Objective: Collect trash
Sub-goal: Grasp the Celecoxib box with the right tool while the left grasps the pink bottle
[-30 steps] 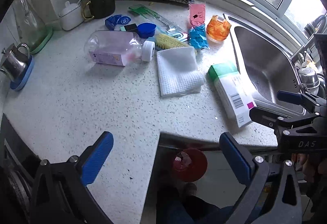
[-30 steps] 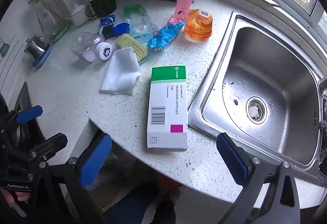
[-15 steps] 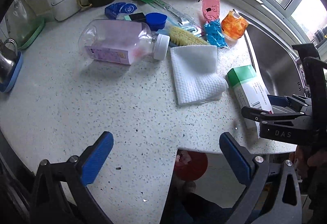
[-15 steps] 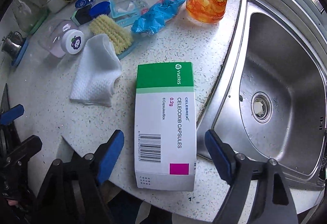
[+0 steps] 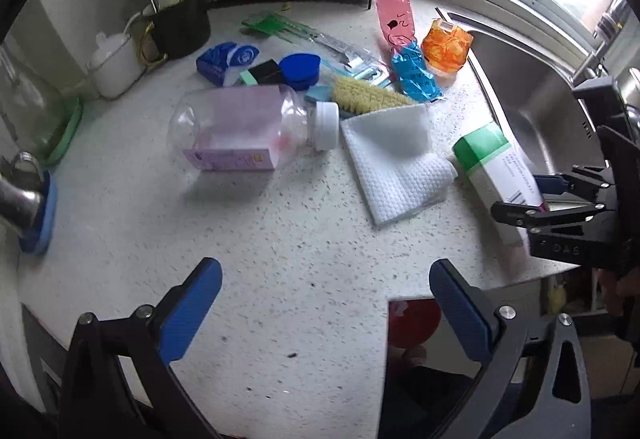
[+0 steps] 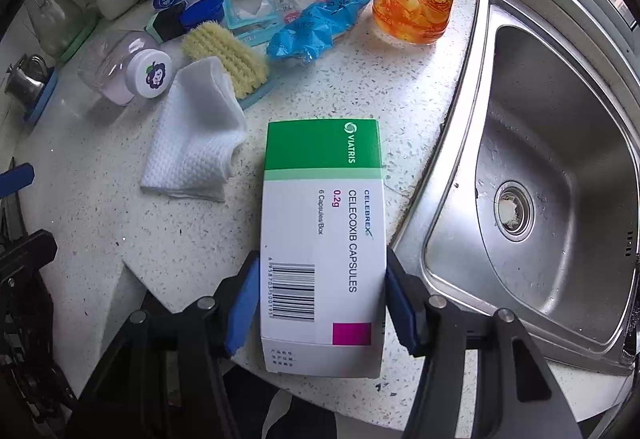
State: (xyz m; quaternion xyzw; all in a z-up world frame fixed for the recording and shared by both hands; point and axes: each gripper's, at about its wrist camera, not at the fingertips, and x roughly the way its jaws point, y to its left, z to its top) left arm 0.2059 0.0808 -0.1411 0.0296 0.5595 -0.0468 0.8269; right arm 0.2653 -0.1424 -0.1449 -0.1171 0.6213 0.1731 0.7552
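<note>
A white and green medicine box (image 6: 324, 239) lies on the speckled counter (image 6: 100, 219) by the sink, its near end over the counter's edge. My right gripper (image 6: 323, 279) points down over it and its jaws are closing. Both blue pads (image 6: 244, 295) touch the box's long sides. In the left wrist view the same box (image 5: 492, 167) shows at the right with the right gripper (image 5: 552, 195) on it. My left gripper (image 5: 324, 279) hangs open above bare counter with nothing between its fingers.
A clear bottle with a pink label (image 5: 240, 127), a white cloth (image 5: 396, 163), a brush (image 5: 368, 95), a blue wrapper (image 5: 414, 73), a pink wrapper (image 5: 394, 21) and an orange cup (image 5: 446, 49) lie behind. The steel sink (image 6: 540, 159) is right. A red bin (image 5: 412, 323) stands below the counter.
My right gripper has come down over the medicine box and its jaws have narrowed from wide open onto the box's sides. The left gripper has shifted sideways over the counter, still open.
</note>
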